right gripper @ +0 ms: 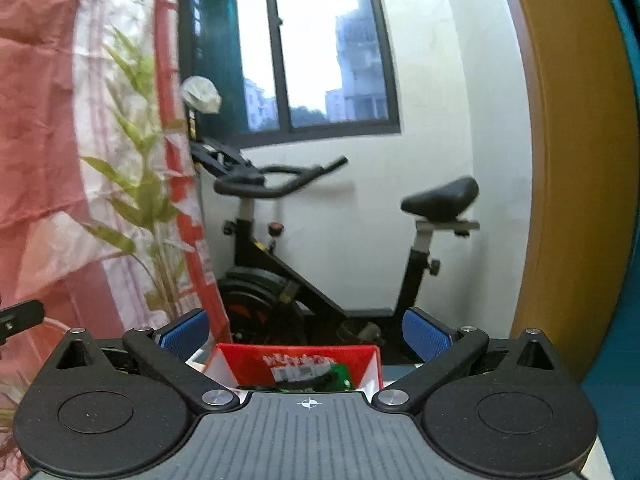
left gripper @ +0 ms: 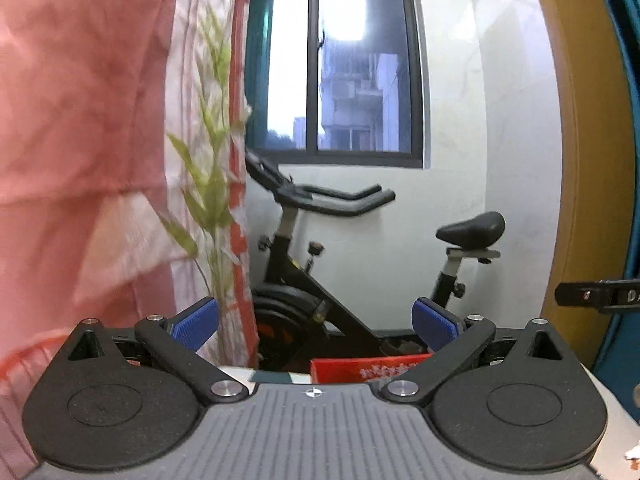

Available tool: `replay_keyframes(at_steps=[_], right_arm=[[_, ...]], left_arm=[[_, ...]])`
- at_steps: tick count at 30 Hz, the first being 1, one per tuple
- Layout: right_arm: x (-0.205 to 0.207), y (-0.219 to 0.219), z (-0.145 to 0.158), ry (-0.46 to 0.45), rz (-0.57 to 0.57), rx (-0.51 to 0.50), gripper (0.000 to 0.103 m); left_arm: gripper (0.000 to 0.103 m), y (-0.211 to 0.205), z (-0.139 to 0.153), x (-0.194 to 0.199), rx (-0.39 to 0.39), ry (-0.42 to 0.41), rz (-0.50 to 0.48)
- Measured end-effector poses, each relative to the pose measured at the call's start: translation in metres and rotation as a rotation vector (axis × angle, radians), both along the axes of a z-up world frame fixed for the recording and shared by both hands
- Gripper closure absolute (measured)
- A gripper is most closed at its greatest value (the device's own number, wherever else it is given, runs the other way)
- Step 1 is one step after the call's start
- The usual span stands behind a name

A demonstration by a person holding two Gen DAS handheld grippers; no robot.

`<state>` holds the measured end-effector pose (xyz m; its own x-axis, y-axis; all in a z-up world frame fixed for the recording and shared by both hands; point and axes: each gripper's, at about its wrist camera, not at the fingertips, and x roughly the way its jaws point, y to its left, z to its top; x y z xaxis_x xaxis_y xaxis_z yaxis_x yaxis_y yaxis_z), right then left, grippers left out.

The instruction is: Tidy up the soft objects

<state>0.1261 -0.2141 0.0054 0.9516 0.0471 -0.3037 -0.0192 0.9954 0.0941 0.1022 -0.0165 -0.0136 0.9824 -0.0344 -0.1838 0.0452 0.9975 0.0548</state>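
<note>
Both grippers are raised and look level across the room. My left gripper [left gripper: 316, 322] is open and empty, its blue pads [left gripper: 198, 324] wide apart. My right gripper [right gripper: 306, 332] is also open and empty, with blue pads [right gripper: 424, 334] wide apart. A red open box [right gripper: 298, 364] with a printed packet and green items inside sits just below the right gripper; its red edge also shows in the left wrist view [left gripper: 360, 368]. No soft object is held. The right gripper's tip shows at the right edge of the left wrist view [left gripper: 600, 294].
A pink and white curtain [left gripper: 80, 140] hangs at the left with a green leafy plant [left gripper: 212, 184] before it. A black exercise bike [left gripper: 320, 260] stands under the window [left gripper: 340, 60]. A yellow door frame [left gripper: 576, 140] runs down the right.
</note>
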Motion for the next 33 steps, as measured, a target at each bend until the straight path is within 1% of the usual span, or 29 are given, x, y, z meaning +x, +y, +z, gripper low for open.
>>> replay_keyframes(at_steps=[2,5,10,14,17,23,33], right_arm=[[-0.013,0.006,0.009,-0.021,-0.008,-0.040,0.000],[-0.029,0.014,0.021,-0.033,-0.033,-0.096,0.000],[-0.053,0.019,0.036,-0.049,-0.038,-0.099,0.000],[-0.066,0.020,0.042,-0.056,-0.040,-0.107,0.000],[-0.069,0.018,0.046,-0.065,-0.042,-0.106,0.000],[-0.073,0.019,0.049,-0.074,-0.044,-0.109,0.000],[-0.072,0.018,0.048,-0.069,-0.047,-0.107,0.000]], left_arm=[[0.000,-0.001,0.005,-0.008,0.010,-0.016,0.011],[0.000,-0.001,0.011,-0.019,-0.006,-0.015,0.002],[0.000,-0.001,0.017,-0.038,-0.026,-0.017,-0.006],[0.000,-0.003,0.022,-0.049,-0.018,-0.033,-0.018],[0.000,-0.006,0.025,-0.053,-0.015,-0.045,-0.023],[0.000,-0.006,0.027,-0.052,-0.013,-0.043,-0.029],[0.000,-0.003,0.030,-0.054,-0.033,-0.052,0.006]])
